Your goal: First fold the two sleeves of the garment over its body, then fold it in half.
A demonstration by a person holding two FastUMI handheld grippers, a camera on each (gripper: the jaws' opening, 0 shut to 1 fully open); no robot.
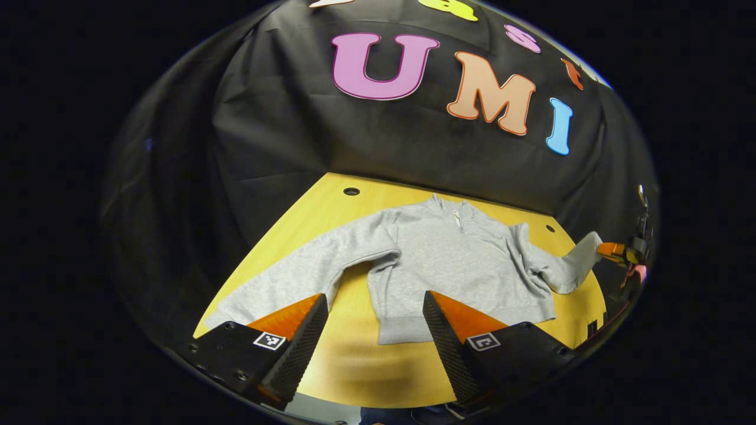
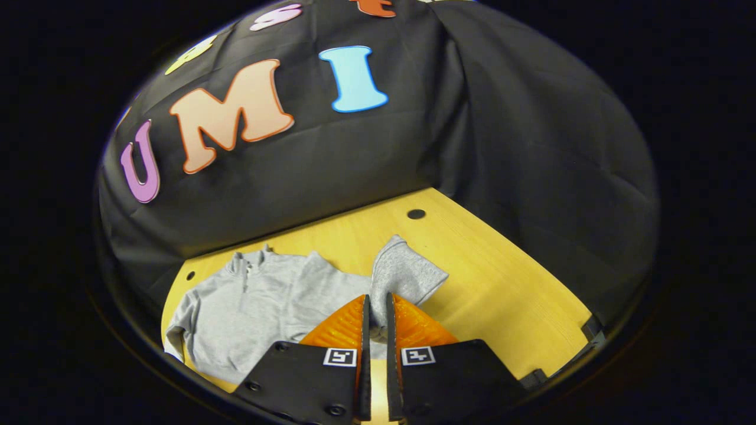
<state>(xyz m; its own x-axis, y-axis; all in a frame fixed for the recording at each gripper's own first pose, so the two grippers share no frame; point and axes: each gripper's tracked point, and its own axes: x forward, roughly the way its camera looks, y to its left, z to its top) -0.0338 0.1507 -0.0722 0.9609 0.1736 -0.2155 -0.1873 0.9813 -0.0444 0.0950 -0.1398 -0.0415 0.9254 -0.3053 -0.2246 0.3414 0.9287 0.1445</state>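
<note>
While the right gripper [image 2: 375,307] was clamped on one sleeve [image 2: 404,274], the garment [image 1: 449,260] was spread on the counter [image 1: 354,360] beyond the released left gripper [image 1: 375,313].

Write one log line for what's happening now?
left tool: open, above table | right tool: shut on sleeve | sweatshirt: flat, unfolded

- No word, number or brand can be read.
- The left gripper [image 1: 374,295] carries coded squares [image 1: 269,340], small and black-and-white, one at the base of each finger. They are patterns, not letters or digits.
- The right gripper [image 2: 378,296] carries the same kind of square at the base of each finger, again a pattern only.
- The garment [image 1: 449,260] is plain grey cloth. A small pale bit at its collar is too small to read.
</note>
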